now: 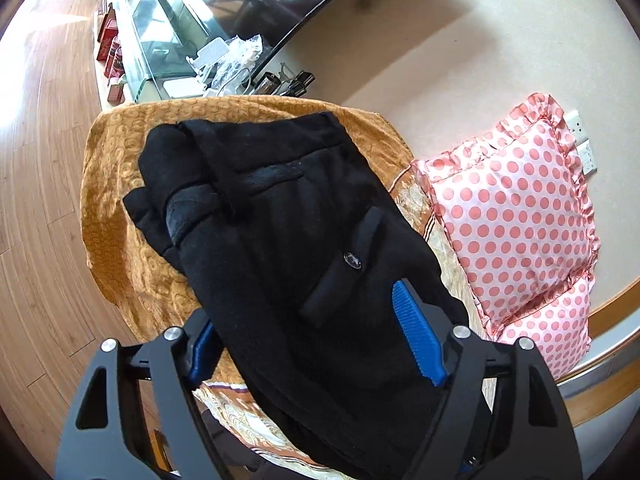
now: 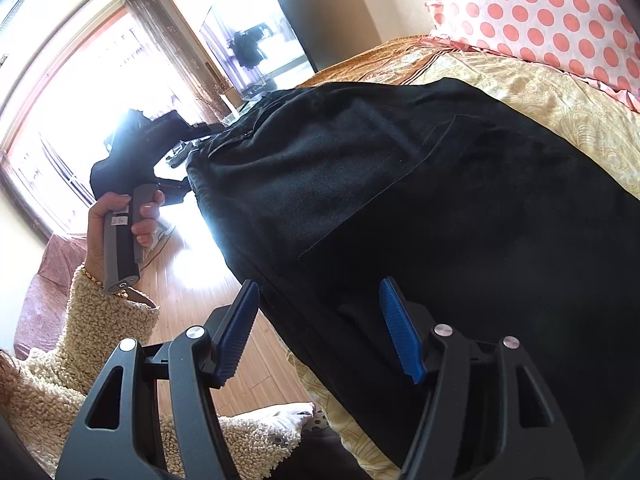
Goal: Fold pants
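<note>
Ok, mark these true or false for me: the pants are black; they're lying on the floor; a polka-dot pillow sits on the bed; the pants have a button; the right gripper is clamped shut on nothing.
1. The pants are black. True.
2. The pants lie on the floor. False: they lie on the bed, on its golden cover.
3. A polka-dot pillow sits on the bed. True.
4. A button shows on the pants. True.
5. The right gripper is clamped shut on nothing. False: its jaws stand apart, with the edge of the pants between them.
</note>
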A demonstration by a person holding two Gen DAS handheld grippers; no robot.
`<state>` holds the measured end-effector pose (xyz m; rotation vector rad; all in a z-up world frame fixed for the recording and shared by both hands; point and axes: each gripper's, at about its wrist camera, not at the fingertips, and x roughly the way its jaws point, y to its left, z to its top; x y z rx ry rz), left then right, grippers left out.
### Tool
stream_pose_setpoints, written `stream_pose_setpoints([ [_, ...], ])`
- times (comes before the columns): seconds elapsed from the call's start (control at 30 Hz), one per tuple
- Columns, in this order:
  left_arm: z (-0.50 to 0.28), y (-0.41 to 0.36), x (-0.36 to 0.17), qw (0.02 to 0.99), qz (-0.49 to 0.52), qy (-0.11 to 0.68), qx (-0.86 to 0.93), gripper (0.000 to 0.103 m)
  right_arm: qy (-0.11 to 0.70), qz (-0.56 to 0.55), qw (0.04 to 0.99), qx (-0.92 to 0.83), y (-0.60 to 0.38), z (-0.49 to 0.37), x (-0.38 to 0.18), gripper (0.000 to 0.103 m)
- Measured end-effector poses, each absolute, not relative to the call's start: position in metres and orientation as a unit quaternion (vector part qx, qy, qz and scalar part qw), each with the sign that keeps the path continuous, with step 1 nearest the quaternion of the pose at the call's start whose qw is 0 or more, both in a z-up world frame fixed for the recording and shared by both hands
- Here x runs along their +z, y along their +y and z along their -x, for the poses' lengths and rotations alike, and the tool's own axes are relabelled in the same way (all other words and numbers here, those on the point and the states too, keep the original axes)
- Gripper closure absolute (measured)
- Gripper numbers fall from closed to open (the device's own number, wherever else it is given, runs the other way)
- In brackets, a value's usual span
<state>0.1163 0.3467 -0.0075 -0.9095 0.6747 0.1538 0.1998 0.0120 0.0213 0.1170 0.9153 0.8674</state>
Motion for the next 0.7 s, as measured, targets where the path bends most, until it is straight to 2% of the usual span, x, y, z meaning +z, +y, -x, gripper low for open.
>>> stream_pose_setpoints([
  [0.07, -0.119, 0.349, -0.009, 0.839, 0.431, 0.321, 0.081, 0.040, 0.427, -0.055, 0.806, 0.406, 0.012, -0.200, 0.021, 0.039],
  [0.2, -0.120, 0.355, -0.014, 0.832, 0.441, 0.319, 0.102, 0.068, 0.426, -0.057, 0.806, 0.406, 0.010, -0.199, 0.021, 0.038],
  [0.3, -0.119, 0.354, -0.012, 0.838, 0.434, 0.311, 0.108, 0.078, 0.425, -0.062, 0.807, 0.406, 0.006, -0.199, 0.020, 0.038],
  [0.4, -0.120, 0.345, 0.002, 0.857, 0.404, 0.300, 0.110, 0.083, 0.424, -0.066, 0.809, 0.402, 0.000, -0.199, 0.021, 0.038],
  [0.7, -0.138, 0.287, 0.075, 0.922, 0.286, 0.253, 0.072, 0.085, 0.413, -0.100, 0.823, 0.376, -0.039, -0.195, 0.018, 0.035],
])
